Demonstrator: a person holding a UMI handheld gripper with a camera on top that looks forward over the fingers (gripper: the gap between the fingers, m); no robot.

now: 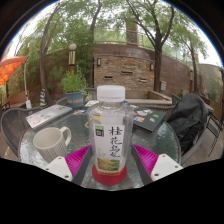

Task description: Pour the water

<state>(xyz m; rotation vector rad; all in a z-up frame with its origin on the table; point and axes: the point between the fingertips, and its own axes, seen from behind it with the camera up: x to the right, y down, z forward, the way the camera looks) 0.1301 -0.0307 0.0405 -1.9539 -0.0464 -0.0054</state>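
Gripping stage, by the look of it: bottle [109,135] upright near the glass table's [158,148] front edge, between the wide-open fingers [76,161] of the gripper [111,163], unclamped; next, closing, lifting, tilting toward the mug [49,143] alongside.

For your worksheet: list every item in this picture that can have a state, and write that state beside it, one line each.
bottle: upright, cap on, standing on the glass table between the fingers.
mug: upright beside the bottle, opening up, contents not visible.
gripper: around the bottle's base; whether the pads press on it cannot be told.
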